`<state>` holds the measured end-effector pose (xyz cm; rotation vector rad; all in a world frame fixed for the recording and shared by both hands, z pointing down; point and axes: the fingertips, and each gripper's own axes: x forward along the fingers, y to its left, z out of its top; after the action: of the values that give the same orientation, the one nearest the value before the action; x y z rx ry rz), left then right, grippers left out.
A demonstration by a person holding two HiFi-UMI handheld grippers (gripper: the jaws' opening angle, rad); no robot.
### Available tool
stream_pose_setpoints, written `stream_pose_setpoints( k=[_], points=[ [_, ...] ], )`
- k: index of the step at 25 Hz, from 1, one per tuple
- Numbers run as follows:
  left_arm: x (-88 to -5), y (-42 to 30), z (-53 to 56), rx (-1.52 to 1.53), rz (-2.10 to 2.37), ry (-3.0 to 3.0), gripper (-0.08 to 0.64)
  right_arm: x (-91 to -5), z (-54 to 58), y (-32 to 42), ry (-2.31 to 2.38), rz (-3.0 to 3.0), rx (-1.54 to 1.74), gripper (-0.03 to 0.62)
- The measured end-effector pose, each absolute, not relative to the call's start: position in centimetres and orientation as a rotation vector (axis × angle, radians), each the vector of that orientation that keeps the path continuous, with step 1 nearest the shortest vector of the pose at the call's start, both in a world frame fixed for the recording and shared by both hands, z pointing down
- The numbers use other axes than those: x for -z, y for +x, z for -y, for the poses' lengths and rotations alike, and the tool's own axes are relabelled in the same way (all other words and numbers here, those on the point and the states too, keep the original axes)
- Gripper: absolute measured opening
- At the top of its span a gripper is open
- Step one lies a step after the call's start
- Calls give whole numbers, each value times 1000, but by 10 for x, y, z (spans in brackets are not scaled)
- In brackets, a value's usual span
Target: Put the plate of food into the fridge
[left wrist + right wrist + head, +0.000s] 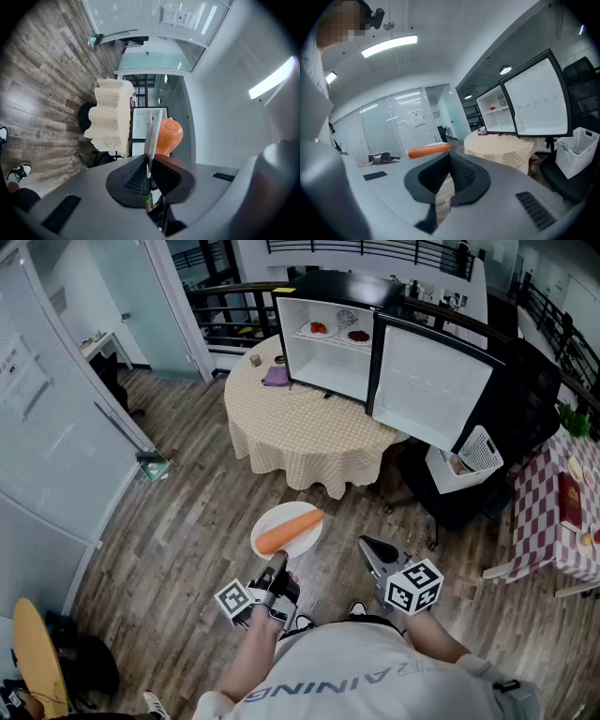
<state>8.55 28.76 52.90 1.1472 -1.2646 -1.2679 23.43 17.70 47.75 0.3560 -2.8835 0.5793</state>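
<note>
Gripping the plate (273, 518) by its near rim, the left gripper (279, 564) has its jaws clamped tight on the white edge, and in the left gripper view the plate (153, 132) runs edge-on between them. A carrot (289, 532) lies across the plate, held out level over the wood floor (187, 521). The right gripper (371, 547) hangs just beside it, jaws pressed together on nothing. Well ahead, the fridge (328, 343) sits on the round table (300, 432), its door (431, 381) swung wide to the right and red food on the upper shelf. A purple cloth (277, 377) lies on the table just left of the fridge. A white basket (474, 457) stands below the door.
</note>
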Motion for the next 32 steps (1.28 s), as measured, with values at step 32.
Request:
stream_pose_setpoints(
  k=[32],
  points=[
    [-536,101,-263,1309,1308,1120,29,-491,-144,243,253,2864,-664,23]
  ],
)
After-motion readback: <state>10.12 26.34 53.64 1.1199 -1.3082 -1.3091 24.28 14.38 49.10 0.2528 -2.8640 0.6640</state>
